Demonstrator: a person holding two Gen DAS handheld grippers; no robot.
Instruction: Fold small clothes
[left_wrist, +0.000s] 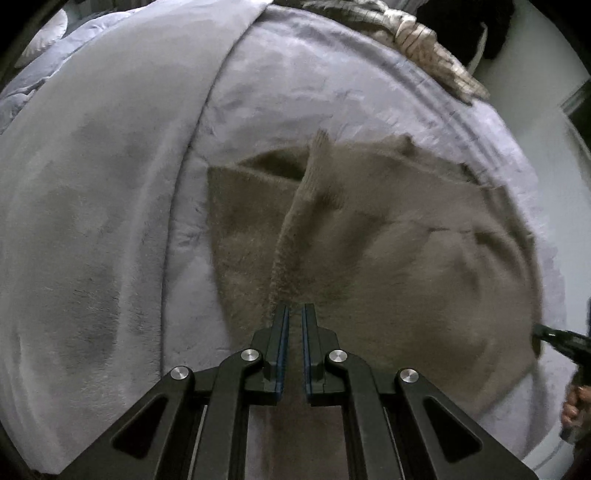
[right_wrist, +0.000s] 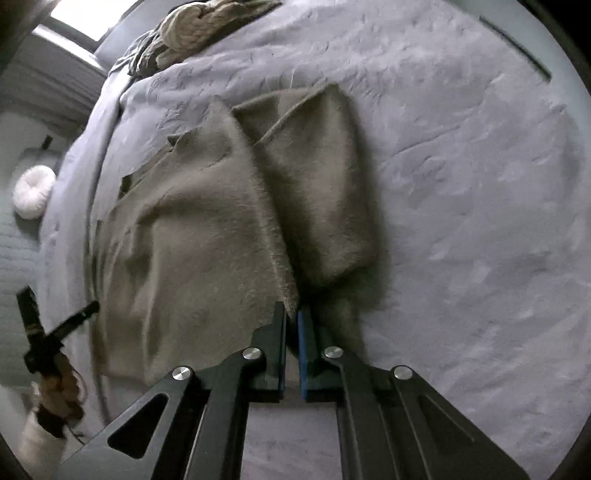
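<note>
Both grippers closed on fuzzy taupe garment (left_wrist: 369, 258): left gripper (left_wrist: 295, 308) pinches a raised fold, right gripper (right_wrist: 291, 308) pinches its edge; garment lies on lavender blanket (left_wrist: 110, 221)

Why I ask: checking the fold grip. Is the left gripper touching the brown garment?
Touching: the left wrist view shows the left gripper shut on a pulled-up ridge of the brown garment.

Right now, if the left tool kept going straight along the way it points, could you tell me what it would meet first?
Most likely the brown fuzzy garment whose fold the left tool already pinches; it lies on the grey blanket right ahead, though depth is unclear.
</note>
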